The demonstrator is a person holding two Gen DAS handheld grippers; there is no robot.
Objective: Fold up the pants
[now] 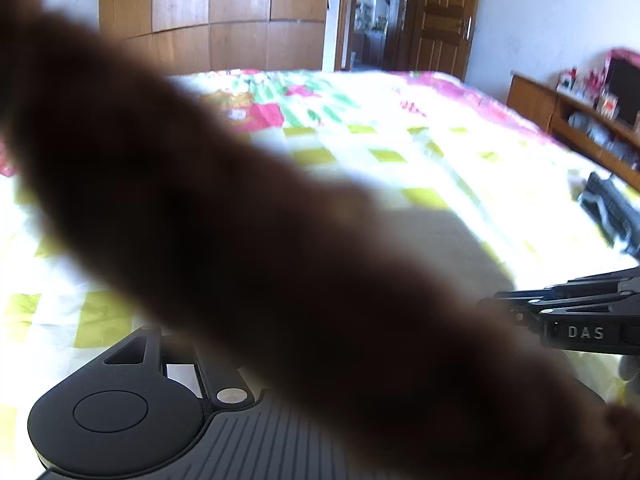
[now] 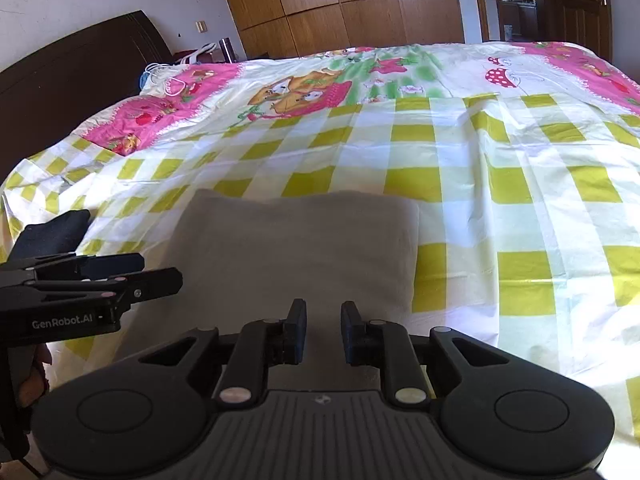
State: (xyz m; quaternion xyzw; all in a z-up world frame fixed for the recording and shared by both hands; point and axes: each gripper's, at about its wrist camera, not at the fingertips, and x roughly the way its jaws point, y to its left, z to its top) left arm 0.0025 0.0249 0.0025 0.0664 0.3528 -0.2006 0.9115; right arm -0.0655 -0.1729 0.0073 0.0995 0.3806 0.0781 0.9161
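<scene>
One pair of grey pants [image 2: 296, 248], folded to a rectangle, lies at the near edge of the checked bedspread [image 2: 520, 184]; open bedspread extends beyond and right of it. Right gripper [image 2: 323, 332]: fingers apart, above the pants' near edge. Left gripper [image 2: 120, 280]: at the pants' left edge; finger state cannot be determined. A blurred brown mass [image 1: 280, 260] hides most of the left wrist view.

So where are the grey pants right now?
In the right wrist view the grey pants lie folded flat on the checked bedspread at the bed's near edge, just ahead of the right gripper, with the left gripper at their left side.
</scene>
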